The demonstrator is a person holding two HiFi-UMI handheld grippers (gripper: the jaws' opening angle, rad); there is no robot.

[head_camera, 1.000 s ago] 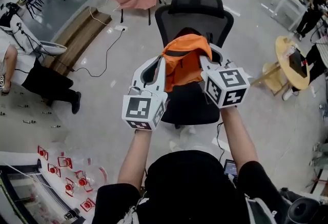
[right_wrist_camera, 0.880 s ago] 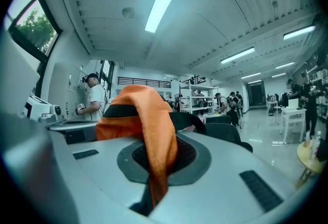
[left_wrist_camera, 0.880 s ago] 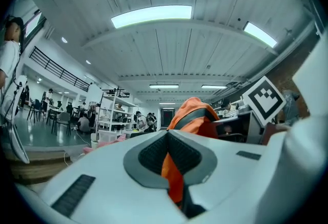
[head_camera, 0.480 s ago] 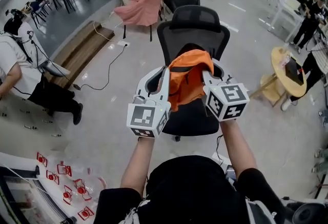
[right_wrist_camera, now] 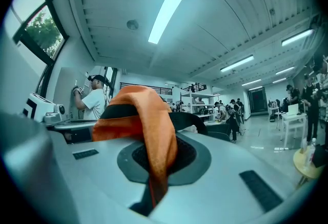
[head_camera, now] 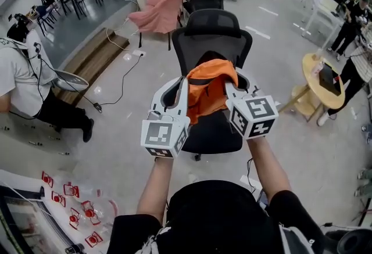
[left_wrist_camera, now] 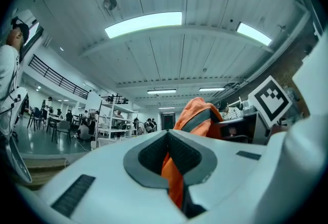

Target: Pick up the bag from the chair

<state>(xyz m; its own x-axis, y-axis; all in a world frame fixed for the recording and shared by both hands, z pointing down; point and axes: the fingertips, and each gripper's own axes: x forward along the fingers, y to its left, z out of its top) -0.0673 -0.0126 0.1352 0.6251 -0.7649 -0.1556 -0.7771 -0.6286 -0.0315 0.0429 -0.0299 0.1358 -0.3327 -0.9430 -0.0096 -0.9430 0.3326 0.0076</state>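
Compared with 1 second ago, the 2 grippers have risen a little, and the orange bag (head_camera: 208,89) has come up with them. It now hangs between them over the seat of the black chair (head_camera: 212,38). I judge that it no longer rests on the seat, though its low end is close above it. So the pick-up looks nearly done, and what remains is to carry the bag clear of the chair.

The left gripper (head_camera: 185,81) is clamped on a fold of orange cloth at the bag's left side. The right gripper (head_camera: 230,81) is pressed together on a fold at its right side.

The bag is the only container here. Its mouth is not visible, so I cannot tell what is inside. It hangs limp, so probably little.
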